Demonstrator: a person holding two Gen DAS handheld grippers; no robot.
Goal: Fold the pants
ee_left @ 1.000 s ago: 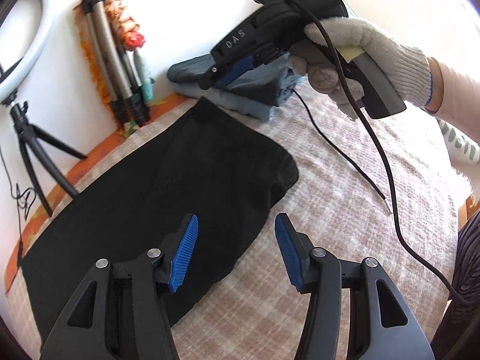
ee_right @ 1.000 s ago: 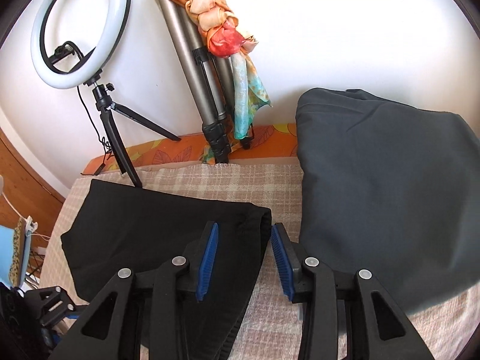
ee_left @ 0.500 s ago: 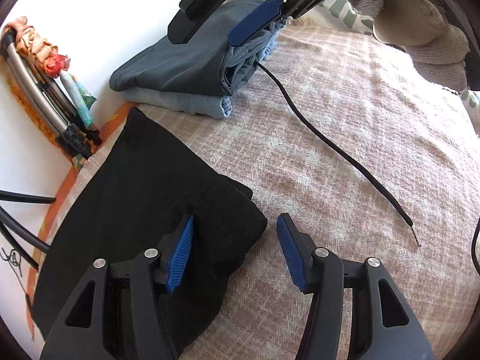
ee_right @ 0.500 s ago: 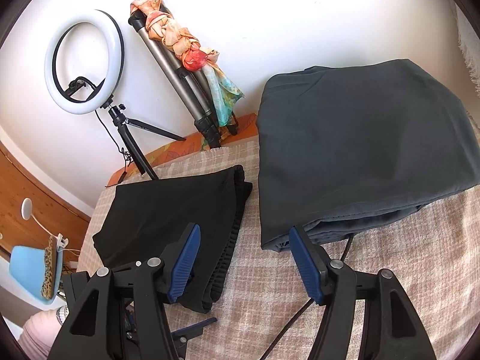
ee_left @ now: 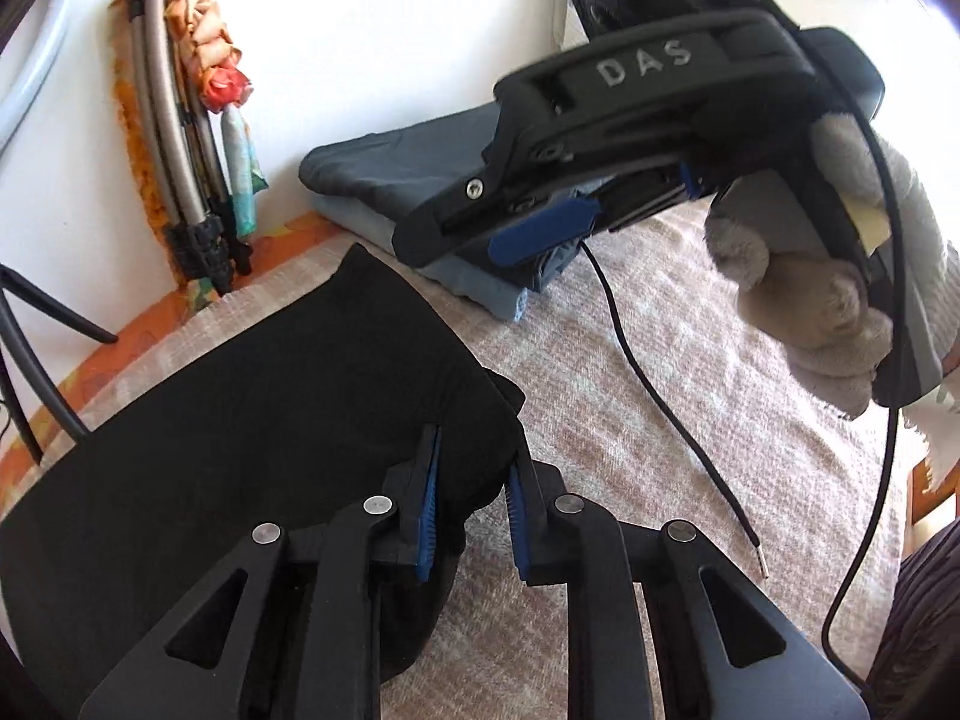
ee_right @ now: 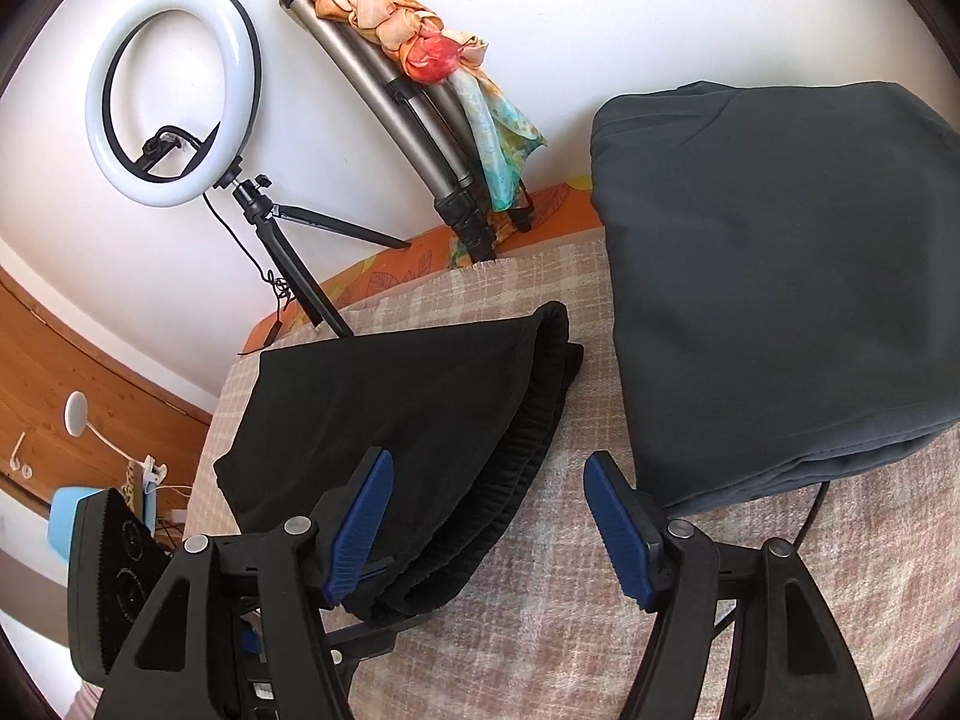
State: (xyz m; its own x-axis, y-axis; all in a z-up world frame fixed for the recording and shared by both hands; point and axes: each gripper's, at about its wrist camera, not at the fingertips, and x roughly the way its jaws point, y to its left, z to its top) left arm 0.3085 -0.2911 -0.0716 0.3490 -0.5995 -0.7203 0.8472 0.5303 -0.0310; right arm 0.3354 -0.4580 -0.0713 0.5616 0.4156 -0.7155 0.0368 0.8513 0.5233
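Left wrist: black pants [ee_left: 252, 420] in left hand-held gripper [ee_left: 471, 516].

Bright daylight, fisheye-curved dark corners, slight blur

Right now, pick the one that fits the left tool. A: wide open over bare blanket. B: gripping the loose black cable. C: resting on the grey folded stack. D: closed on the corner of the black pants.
D: in the left wrist view the left tool has its blue pads pinched on the near corner of the black pants, while the cable and the grey stack lie apart from it.
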